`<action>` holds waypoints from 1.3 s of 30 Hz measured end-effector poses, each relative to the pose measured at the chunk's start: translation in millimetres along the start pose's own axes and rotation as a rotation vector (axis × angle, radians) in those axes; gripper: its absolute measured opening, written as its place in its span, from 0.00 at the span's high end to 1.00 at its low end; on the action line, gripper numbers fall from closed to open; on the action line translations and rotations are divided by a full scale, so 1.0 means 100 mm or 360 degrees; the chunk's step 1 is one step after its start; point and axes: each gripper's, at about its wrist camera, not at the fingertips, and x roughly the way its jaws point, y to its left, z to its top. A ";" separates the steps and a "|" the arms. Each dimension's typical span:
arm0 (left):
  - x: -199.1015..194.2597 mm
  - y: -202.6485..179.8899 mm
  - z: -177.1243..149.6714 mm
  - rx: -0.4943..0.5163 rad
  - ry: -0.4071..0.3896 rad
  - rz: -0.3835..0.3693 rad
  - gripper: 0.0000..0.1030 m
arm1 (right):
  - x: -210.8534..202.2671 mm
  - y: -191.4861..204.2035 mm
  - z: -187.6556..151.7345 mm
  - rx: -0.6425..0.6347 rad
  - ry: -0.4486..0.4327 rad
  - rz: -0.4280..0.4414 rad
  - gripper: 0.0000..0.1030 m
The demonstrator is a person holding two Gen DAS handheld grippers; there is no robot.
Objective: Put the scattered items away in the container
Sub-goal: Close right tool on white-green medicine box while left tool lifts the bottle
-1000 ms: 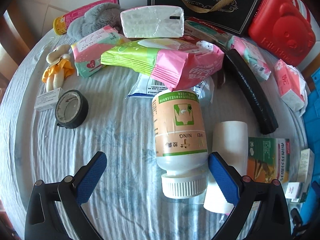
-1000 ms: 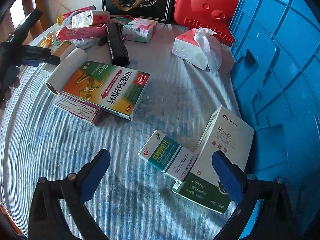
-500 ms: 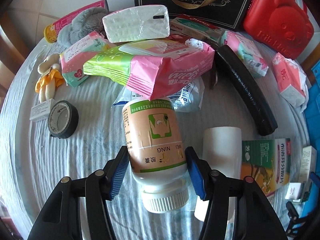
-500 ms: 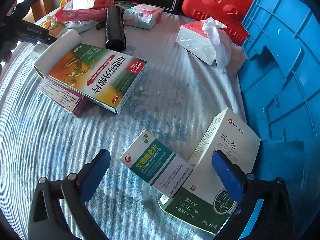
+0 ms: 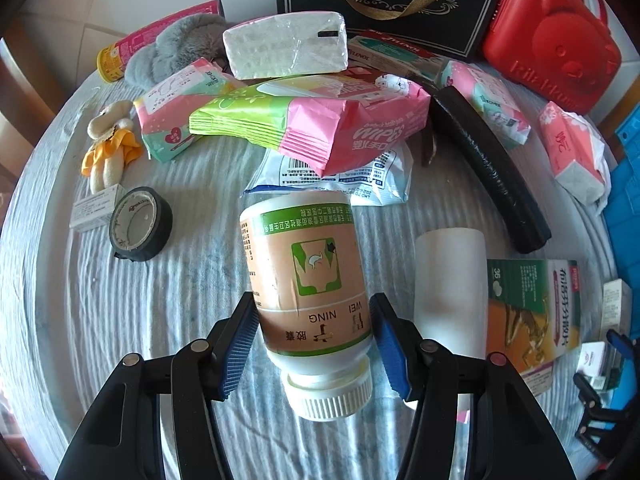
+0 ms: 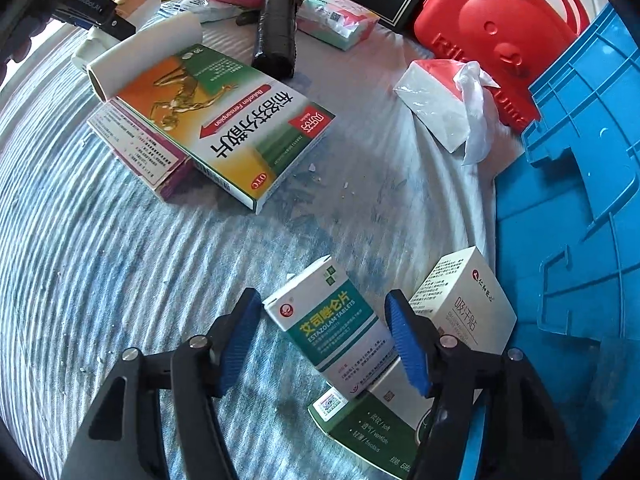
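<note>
Left claw [image 5: 312, 344] now pinching the bottle [image 5: 306, 280], right claw [image 6: 326, 344] just narrowed around the tablet box [image 6: 332, 324], pads apart.

Home, cloth-covered table [image 5: 120, 320], wipes pack [image 5: 360, 128], med boxes [image 6: 224, 128], plush toy [image 5: 106, 140]

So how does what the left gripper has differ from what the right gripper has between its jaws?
The left gripper is clamped on a round white pill bottle with a ribbed cap; the right gripper, jaws just closing, straddles a flat green-and-white tablet box.
The bottle's sides meet both pads; the box touches the right pad, with a gap at the left.
The bottle sits alone; the box leans on a taller white box.
Both are medicine packs.
</note>
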 end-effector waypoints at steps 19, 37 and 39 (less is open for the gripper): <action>0.16 0.23 -0.04 -0.0201 0.0054 -0.0045 0.50 | -0.06 -0.17 0.01 0.0152 0.0026 0.0144 0.58; -0.34 0.47 -0.35 -0.0225 -0.0047 -0.0107 0.50 | -0.52 -0.24 -0.11 0.0425 -0.0046 0.0362 0.61; -0.41 0.52 -0.41 -0.0236 -0.0052 -0.0109 0.50 | -0.57 -0.16 -0.09 0.0424 -0.0067 0.0373 0.61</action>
